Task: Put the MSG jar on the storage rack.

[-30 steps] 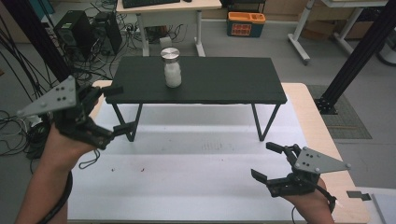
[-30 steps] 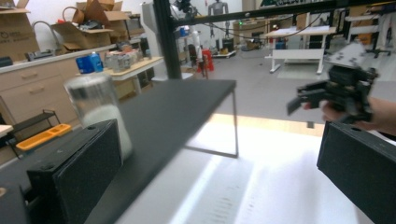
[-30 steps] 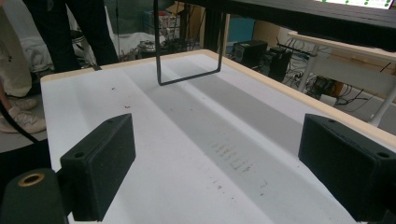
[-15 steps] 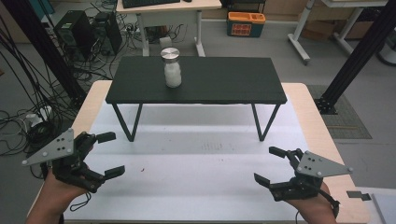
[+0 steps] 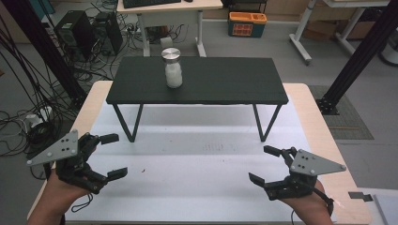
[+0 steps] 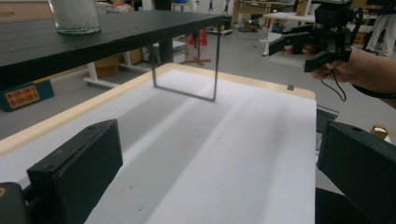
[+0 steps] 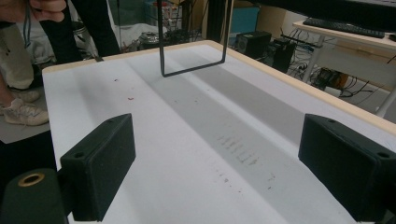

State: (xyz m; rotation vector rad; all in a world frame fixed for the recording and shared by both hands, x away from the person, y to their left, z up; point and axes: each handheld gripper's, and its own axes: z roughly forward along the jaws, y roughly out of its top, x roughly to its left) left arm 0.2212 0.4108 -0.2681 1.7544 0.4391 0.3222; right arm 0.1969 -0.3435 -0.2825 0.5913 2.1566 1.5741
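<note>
Glass jar (image 5: 173, 68), capped with a silver lid and filled with something white, is seen standing upright on a low black bench (image 5: 220, 86). It is placed left of the bench's middle, toward the far edge. The bench is raised on thin black wire legs above a white mat (image 5: 197, 168) that covers a pale wooden table (image 5: 317, 122).

Nearer the viewer, the left gripper (image 5: 111, 155) is held above the mat's left side, its two black jaws spread wide apart with nothing between them. The right gripper (image 5: 265, 164) is held above the mat's right side, its jaws likewise parted and empty. Both are well apart from the jar and from each other. Each is topped by a grey three-cornered plate.

In the left gripper view, the jar's base (image 6: 74, 18) is seen on the bench top at upper left, and the other gripper (image 6: 310, 42) is seen far off at upper right. Faint specks are visible on the mat (image 7: 187, 140) in the right gripper view.
</note>
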